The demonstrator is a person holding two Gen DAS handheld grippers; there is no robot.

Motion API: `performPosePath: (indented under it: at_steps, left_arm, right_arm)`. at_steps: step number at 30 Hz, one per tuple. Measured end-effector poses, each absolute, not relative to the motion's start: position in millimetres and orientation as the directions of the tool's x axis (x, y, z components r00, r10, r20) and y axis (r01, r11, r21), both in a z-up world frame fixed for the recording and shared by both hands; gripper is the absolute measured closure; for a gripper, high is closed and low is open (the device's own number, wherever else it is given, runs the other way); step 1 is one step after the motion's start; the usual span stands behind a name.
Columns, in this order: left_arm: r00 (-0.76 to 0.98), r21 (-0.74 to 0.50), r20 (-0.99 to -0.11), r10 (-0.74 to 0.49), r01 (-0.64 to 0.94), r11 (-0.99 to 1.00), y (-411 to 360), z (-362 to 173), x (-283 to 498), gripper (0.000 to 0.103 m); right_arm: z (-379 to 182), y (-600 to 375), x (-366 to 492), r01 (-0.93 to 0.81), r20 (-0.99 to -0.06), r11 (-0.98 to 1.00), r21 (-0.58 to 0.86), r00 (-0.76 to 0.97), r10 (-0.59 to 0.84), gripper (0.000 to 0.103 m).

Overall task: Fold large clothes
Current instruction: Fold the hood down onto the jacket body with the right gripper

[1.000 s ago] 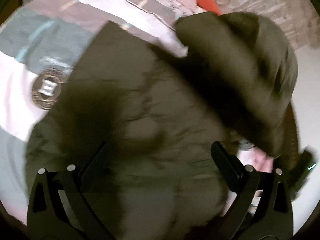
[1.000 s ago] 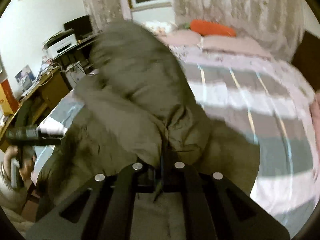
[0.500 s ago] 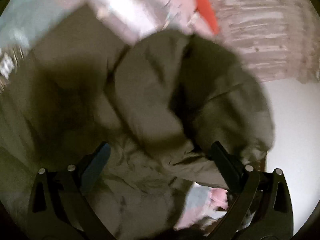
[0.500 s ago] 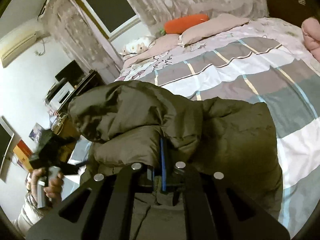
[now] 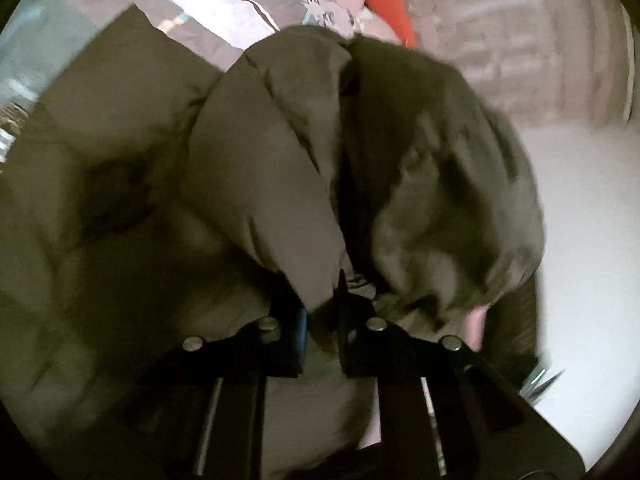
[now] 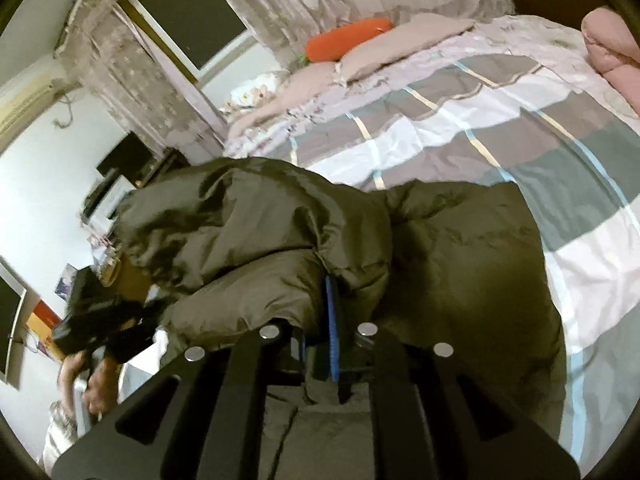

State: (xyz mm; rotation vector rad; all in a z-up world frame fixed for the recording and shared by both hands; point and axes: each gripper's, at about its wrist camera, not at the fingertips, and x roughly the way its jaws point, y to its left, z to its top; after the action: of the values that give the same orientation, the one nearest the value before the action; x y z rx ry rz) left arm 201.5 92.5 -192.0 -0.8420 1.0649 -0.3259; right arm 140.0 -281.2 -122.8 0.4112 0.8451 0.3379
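Note:
A large olive-green padded jacket (image 5: 260, 168) lies on the checked bedspread (image 6: 460, 128). One part of it is lifted and bunched over the rest. My left gripper (image 5: 324, 312) is shut on a fold of the jacket at its near edge. My right gripper (image 6: 332, 332) is shut on another fold of the jacket (image 6: 460, 264), its blue pad showing against the cloth. The left gripper also shows in the right wrist view (image 6: 100, 324), held by a hand at the left edge of the bed.
An orange carrot-shaped cushion (image 6: 344, 40) and pink pillows (image 6: 400, 48) lie at the head of the bed. A pink quilt (image 6: 612, 52) is at the far right. A desk with a printer (image 6: 108, 200) stands left of the bed. Lace curtains hang behind.
My left gripper was open above the jacket and has now shut on a fold of it. My right gripper has swung the lifted part down and across the jacket.

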Motion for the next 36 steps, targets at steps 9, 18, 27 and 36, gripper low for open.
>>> performPosePath:
  at_steps: [9, 18, 27, 36]
  left_arm:
    - [0.348, -0.42, -0.859, -0.375, -0.06, 0.906, 60.2, -234.6, 133.2, 0.09]
    - [0.484, -0.363, -0.821, -0.302, -0.036, 0.931, 112.7, -174.2, 85.4, 0.068]
    - [0.453, -0.375, -0.817, -0.357, 0.053, 0.926, 50.6, -156.8, 129.9, 0.068]
    - [0.369, -0.255, -0.898, -0.24, 0.01, 0.967, 27.1, -229.3, 195.1, 0.049]
  right_arm:
    - [-174.7, -250.8, 108.8, 0.102, -0.92, 0.947, 0.304, 0.291, 0.263, 0.028]
    - [-60.5, -257.1, 61.1, -0.068, -0.75, 0.945, 0.319, 0.591, 0.295, 0.026]
    - [-152.9, -135.8, 128.1, -0.248, -0.875, 0.894, 0.374, 0.227, 0.429, 0.056]
    - [-193.0, -146.1, 206.2, -0.185, -0.851, 0.955, 0.231, 0.438, 0.29, 0.057]
